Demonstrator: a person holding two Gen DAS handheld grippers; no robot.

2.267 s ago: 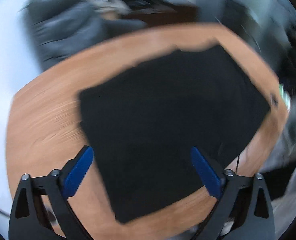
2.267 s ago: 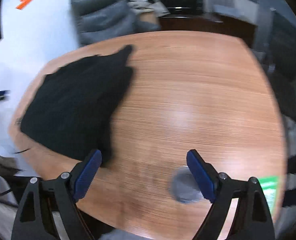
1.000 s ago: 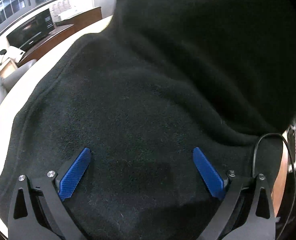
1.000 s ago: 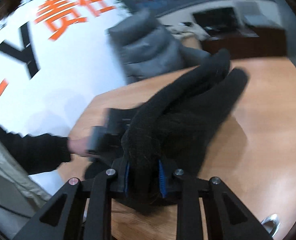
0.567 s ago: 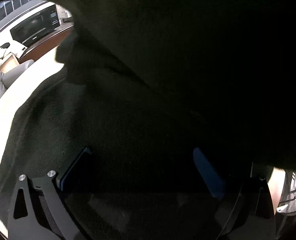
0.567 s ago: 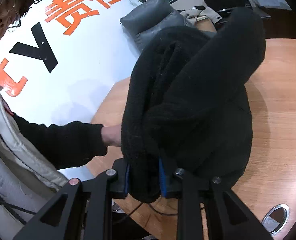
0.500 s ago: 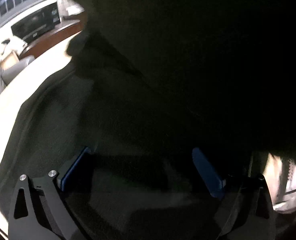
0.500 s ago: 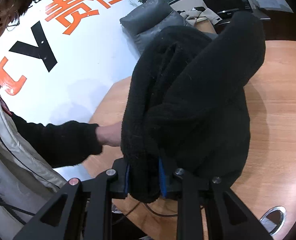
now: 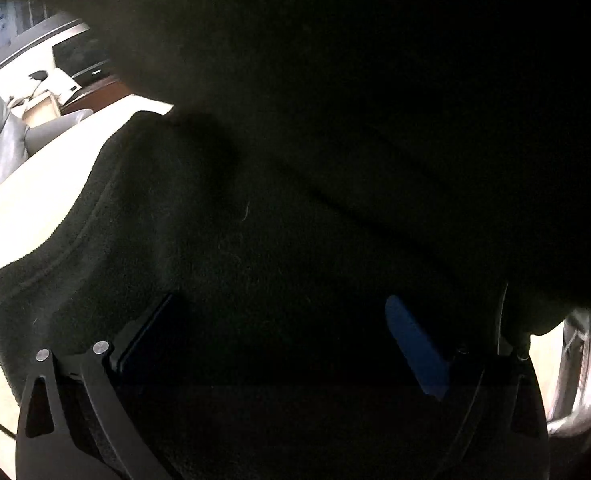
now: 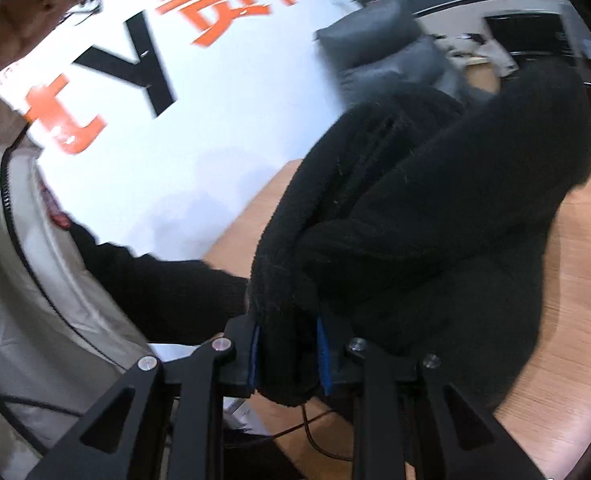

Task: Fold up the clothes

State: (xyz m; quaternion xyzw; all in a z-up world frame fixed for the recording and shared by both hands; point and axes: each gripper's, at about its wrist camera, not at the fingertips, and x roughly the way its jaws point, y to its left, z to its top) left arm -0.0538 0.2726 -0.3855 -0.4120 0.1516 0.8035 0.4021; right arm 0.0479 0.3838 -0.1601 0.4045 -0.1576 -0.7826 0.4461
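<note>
A black fleece garment [image 10: 435, 240] is bunched and lifted off the wooden table [image 10: 575, 320]. My right gripper [image 10: 287, 356] is shut on a thick fold of its edge. In the left wrist view the same black fleece [image 9: 235, 260] fills nearly the whole frame and hangs over the camera, with a stitched hem at the left. My left gripper [image 9: 283, 340] is open, its blue pads wide apart just over the cloth and holding nothing.
The person's black sleeve [image 10: 155, 284] and white jacket [image 10: 15, 320] are at the left, under the lifted cloth. A grey chair [image 10: 383, 48] stands behind the table before a white wall with orange lettering. A thin cable [image 10: 315, 444] hangs at the table's near edge.
My right gripper has lifted and swung the fleece further left. The cloth covers more of the left wrist view. The left gripper stays open.
</note>
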